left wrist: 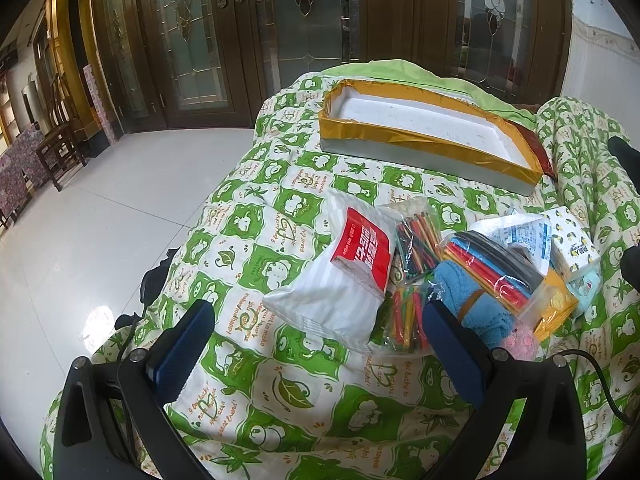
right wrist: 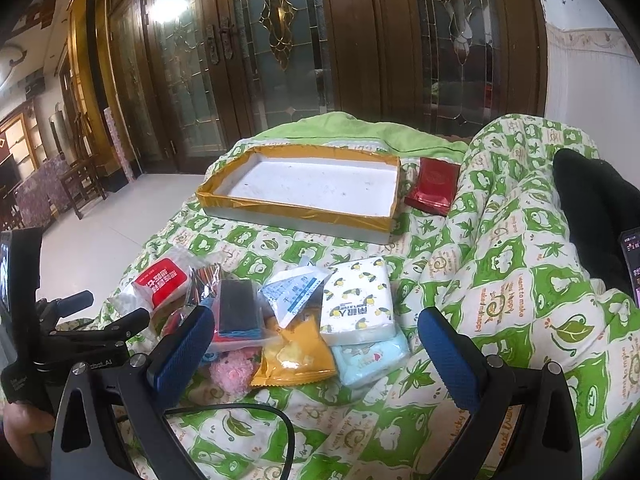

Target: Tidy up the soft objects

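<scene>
Soft packets (right wrist: 288,320) sit heaped mid-frame below the tray (right wrist: 304,204), both my grippers (left wrist: 316,324) (right wrist: 316,332) gaping empty, and slick overlapping wrappers could drag neighbours along.

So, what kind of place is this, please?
Probably a room in a private home. A green printed quilt covers the work surface, carved wooden doors with decorative glass stand behind it, and a white tiled floor leads to wooden chairs.
</scene>
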A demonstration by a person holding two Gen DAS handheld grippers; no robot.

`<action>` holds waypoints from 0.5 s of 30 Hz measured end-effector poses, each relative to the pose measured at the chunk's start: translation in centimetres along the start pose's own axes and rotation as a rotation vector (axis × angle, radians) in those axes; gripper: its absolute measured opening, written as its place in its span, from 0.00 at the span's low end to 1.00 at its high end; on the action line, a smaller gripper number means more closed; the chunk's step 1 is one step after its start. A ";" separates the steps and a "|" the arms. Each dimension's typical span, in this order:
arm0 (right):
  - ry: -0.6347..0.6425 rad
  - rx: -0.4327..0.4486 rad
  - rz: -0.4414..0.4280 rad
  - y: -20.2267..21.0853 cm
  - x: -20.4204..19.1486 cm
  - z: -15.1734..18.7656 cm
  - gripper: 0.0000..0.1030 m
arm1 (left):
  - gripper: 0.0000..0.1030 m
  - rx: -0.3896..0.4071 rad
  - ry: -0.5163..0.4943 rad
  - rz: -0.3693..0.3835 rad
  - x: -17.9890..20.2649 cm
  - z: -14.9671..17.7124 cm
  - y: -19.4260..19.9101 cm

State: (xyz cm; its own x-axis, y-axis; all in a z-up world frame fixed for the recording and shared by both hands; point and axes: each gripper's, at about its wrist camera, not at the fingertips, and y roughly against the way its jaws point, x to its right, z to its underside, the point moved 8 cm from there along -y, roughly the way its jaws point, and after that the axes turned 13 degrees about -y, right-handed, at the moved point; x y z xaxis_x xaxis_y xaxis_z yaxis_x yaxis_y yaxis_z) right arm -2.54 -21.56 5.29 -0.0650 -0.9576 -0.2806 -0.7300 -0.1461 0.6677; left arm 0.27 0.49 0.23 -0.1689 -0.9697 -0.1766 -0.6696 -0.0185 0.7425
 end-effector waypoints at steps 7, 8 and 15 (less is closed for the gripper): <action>-0.020 -0.006 0.000 -0.3 0.8 -0.3 0.99 | 1.00 -0.007 -0.006 0.002 0.0 0.1 -0.1; -0.024 -0.008 0.000 -0.3 0.9 -0.4 0.99 | 1.00 -0.009 -0.008 0.001 0.0 0.1 -0.2; -0.025 -0.030 -0.002 -0.7 1.2 -0.3 0.99 | 1.00 -0.025 -0.018 -0.003 -0.7 -0.6 -0.9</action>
State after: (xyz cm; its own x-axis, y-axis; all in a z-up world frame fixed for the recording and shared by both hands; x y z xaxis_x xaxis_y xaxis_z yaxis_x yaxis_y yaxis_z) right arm -1.90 -22.66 4.72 -0.0804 -0.9510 -0.2986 -0.7095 -0.1558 0.6873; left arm 1.39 1.09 0.06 -0.1802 -0.9651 -0.1902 -0.6519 -0.0277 0.7578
